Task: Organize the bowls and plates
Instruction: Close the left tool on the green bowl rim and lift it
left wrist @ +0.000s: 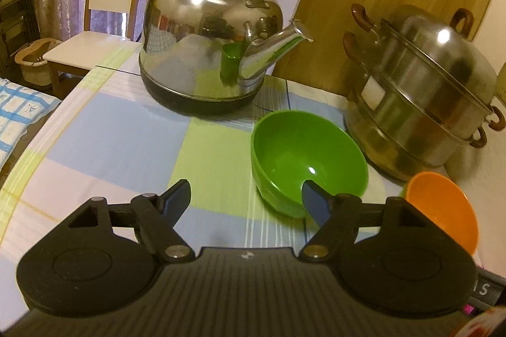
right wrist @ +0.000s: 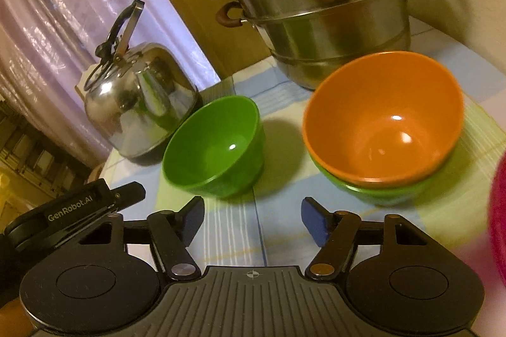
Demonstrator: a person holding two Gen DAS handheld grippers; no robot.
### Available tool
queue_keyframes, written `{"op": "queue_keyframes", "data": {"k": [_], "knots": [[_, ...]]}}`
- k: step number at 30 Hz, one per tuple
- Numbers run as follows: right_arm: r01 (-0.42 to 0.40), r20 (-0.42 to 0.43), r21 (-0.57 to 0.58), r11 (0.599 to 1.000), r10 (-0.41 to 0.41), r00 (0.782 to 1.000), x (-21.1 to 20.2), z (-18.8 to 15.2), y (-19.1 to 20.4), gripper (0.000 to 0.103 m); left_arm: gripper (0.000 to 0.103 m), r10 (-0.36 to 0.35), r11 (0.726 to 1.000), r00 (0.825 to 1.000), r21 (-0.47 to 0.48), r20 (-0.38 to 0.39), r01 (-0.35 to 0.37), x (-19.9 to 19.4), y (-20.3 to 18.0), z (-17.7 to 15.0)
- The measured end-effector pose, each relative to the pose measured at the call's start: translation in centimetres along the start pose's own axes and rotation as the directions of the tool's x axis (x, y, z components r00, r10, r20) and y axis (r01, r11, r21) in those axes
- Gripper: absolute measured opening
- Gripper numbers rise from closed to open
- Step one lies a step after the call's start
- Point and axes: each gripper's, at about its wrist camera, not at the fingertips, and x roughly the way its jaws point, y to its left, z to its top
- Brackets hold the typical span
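A green bowl [left wrist: 308, 153] stands alone on the checked tablecloth; it also shows in the right wrist view [right wrist: 218, 144]. To its right an orange bowl [right wrist: 382, 119] sits nested in another green bowl [right wrist: 379, 193]; the orange bowl also shows in the left wrist view [left wrist: 442, 207]. My left gripper [left wrist: 246, 201] is open and empty, its right finger overlapping the green bowl's near rim. My right gripper [right wrist: 252, 221] is open and empty, just in front of the gap between the lone bowl and the stack.
A steel kettle [left wrist: 208, 46] stands at the back of the table, a tiered steel steamer pot [left wrist: 423, 103] at the back right. A pink object [right wrist: 498, 210] is at the right edge. A chair [left wrist: 104, 21] stands beyond the table's left edge.
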Motion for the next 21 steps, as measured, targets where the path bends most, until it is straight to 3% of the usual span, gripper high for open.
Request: {"op": "queue_keyframes", "data": {"k": [5, 18, 21], "knots": [[0.004, -0.004, 0.034, 0.999, -0.004, 1.000, 2.6, 0.5, 0.3, 0.050, 0.066, -0.007, 1.000, 1.000, -0.016, 0.000, 0.007, 2.1, 0.8, 0.8], [0.028, 0.011, 0.127, 0.992, -0.029, 1.000, 7.8, 1.9, 0.2, 0.048, 0.048, -0.037, 0.999, 0.999, -0.019, -0.025, 0.036, 5.5, 1.2, 1.4], [0.032, 0.002, 0.135, 0.990, -0.032, 0.999, 8.5, 2.2, 0.0, 0.041, 0.045, -0.043, 0.999, 0.999, -0.029, -0.023, 0.043, 6.0, 1.4, 1.7]]}}
